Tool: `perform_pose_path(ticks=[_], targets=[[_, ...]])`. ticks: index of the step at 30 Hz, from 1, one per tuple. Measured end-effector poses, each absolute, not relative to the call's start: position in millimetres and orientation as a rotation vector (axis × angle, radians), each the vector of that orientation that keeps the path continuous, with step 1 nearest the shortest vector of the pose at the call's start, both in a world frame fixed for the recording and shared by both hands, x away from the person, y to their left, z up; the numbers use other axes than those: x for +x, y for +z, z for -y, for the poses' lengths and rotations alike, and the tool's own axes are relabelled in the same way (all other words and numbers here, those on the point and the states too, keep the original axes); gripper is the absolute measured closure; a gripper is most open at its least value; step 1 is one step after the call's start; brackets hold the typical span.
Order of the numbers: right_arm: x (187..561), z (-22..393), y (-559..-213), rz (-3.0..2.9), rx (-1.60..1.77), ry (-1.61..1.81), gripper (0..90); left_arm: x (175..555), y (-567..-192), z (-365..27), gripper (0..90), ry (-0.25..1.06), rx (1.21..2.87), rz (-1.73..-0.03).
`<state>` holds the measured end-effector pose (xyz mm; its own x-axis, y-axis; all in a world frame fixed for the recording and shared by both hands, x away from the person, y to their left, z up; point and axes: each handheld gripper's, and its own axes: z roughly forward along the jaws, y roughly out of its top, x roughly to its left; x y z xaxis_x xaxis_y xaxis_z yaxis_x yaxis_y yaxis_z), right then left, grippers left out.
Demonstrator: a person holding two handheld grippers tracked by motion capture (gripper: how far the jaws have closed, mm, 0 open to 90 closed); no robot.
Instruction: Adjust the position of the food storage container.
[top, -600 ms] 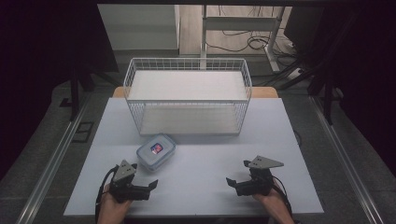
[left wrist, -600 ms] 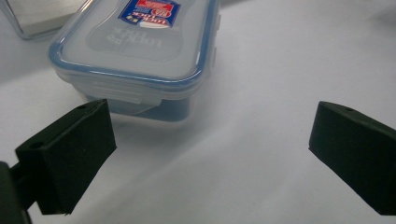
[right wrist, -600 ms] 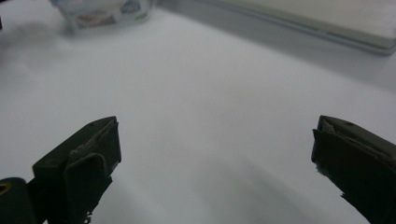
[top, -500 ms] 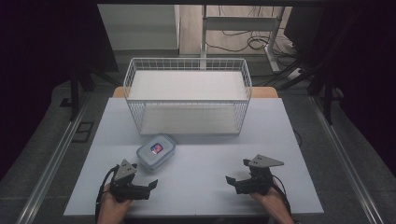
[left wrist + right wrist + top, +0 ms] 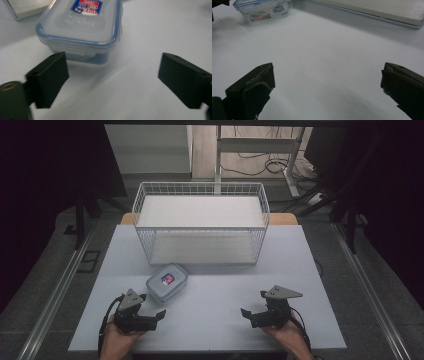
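A clear plastic food box point(image 5: 167, 281) with a blue-rimmed lid and a red-and-blue label lies on the white table, just in front of the wire basket's left corner. In the left gripper view the same food box point(image 5: 82, 25) sits a short way beyond the open jaws. My left gripper point(image 5: 152, 316) rests near the table's front left, open, nothing between its jaws. My right gripper point(image 5: 246, 314) stands open at the front right, far from the box. The right gripper view catches the food box point(image 5: 263, 9) at its top left, and the right gripper point(image 5: 327, 82) holds nothing.
A white wire basket point(image 5: 201, 202) stands at the back middle of the table point(image 5: 210, 300), with a pale board on its floor. Dark floor, rails and cables surround the table. Bare white tabletop lies between the two grippers.
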<state>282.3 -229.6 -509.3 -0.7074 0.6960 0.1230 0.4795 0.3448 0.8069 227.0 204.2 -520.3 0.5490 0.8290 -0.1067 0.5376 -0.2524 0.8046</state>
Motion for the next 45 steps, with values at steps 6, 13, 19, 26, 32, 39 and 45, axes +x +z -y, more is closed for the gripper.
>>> perform_pose_path(ticks=[6, 13, 19, 26, 32, 39, 45], targets=[[281.4, 225.2, -511.0, -2.385, 1.063, 1.284, 0.0, 229.7, -510.2, -210.2, 31.0, 0.466, 1.862, -1.098], [278.7, 219.4, -510.2, -2.398, 1.021, 1.267, 0.0, 252.6, -504.8, -219.5, 53.1, 0.464, 1.815, -1.123], [280.8, 219.0, -512.0, -2.420, 1.044, 1.253, 0.0, 280.0, -504.0, -220.3, 79.6, 0.470, 1.827, -1.113], [279.9, 215.3, -512.5, -2.431, 1.018, 1.215, 0.0, 315.7, -500.5, -221.7, 89.6, 0.466, 1.818, -1.139], [280.8, 215.5, -513.7, -2.433, 1.021, 1.201, 0.3, 338.8, -507.4, -222.0, 89.6, 0.494, 1.851, -1.191], [280.8, 214.5, -514.2, -2.437, 1.016, 1.184, 0.7, 354.2, -513.1, -215.8, 89.7, 0.445, 1.891, -1.206], [281.5, 214.0, -515.0, -2.443, 1.017, 1.168, 1.1, 359.4, -511.8, -213.7, 89.8, 0.400, 1.882, -1.210]])
